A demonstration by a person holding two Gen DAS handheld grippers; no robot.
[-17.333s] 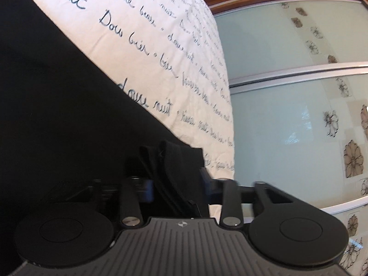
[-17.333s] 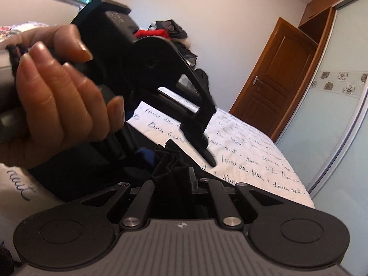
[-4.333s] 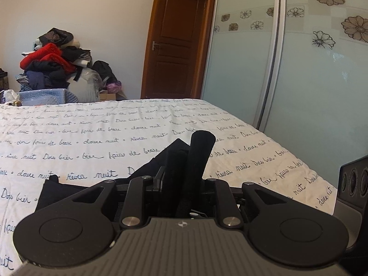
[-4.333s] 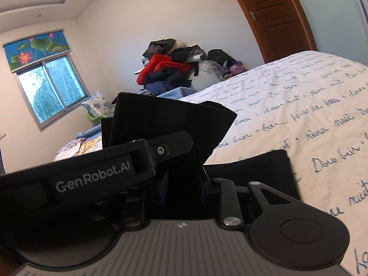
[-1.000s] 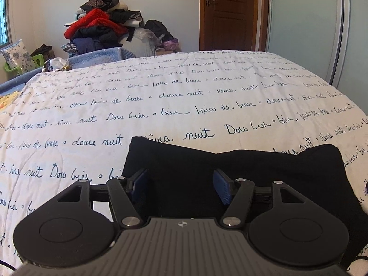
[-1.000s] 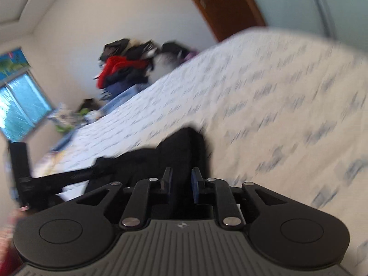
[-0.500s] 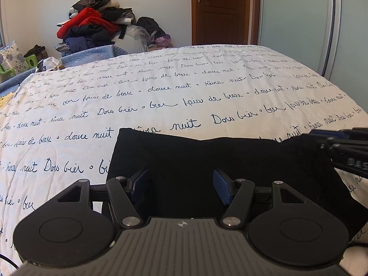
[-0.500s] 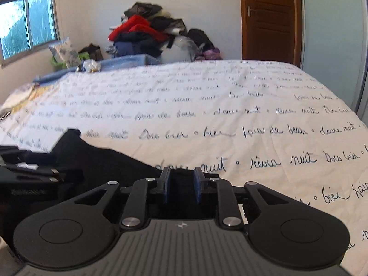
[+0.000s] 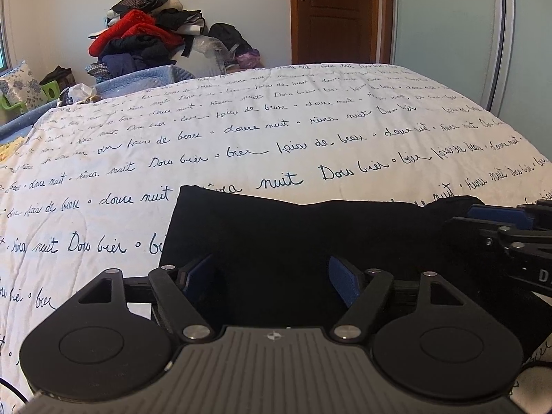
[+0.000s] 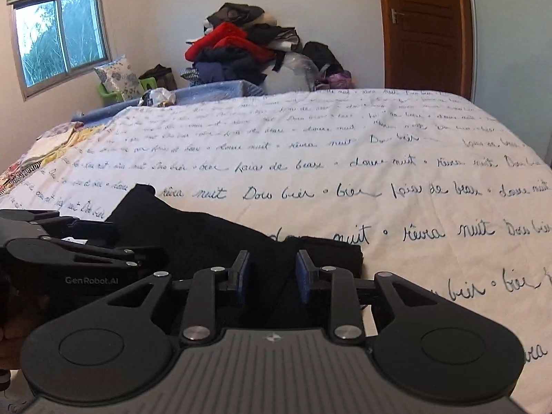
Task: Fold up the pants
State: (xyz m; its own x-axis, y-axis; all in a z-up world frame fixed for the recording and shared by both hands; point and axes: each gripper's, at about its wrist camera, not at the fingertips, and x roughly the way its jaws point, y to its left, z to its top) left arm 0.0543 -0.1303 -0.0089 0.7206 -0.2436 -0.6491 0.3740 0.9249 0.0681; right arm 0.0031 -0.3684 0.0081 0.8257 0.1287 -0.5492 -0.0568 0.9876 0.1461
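Black fabric: the folded pants (image 9: pixel 310 234) lie flat on the white bedspread (image 9: pixel 241 138) with its blue handwriting print, at the near edge of the bed.
Pants, left wrist view: a dark rectangle filling the 6 o'clock half of the frame, one square corner at 9 o'clock.
Pants, right wrist view: the cloth runs from 9 o'clock toward the centre, a thicker folded end (image 10: pixel 331 252) just past the fingers.
Left gripper (image 9: pixel 270 276): jaws wide apart and just been opening; blue pads (image 9: pixel 341 279) stand clear above the cloth, nothing pinched.
Right gripper (image 10: pixel 270 276): jaws narrowly parted, just been opening; dark cloth shows in the gap, and the pads (image 10: pixel 303 276) do not press on it.
Neighbours: each gripper shows in the other's view, the right at 3 o'clock (image 9: pixel 496 227), the left at 9 o'clock (image 10: pixel 86 252).
Far side: a clothes heap (image 10: pixel 241 48) at 12 o'clock, a wooden door (image 10: pixel 424 27) at 1 o'clock, a window (image 10: pixel 58 34) at 10 o'clock.
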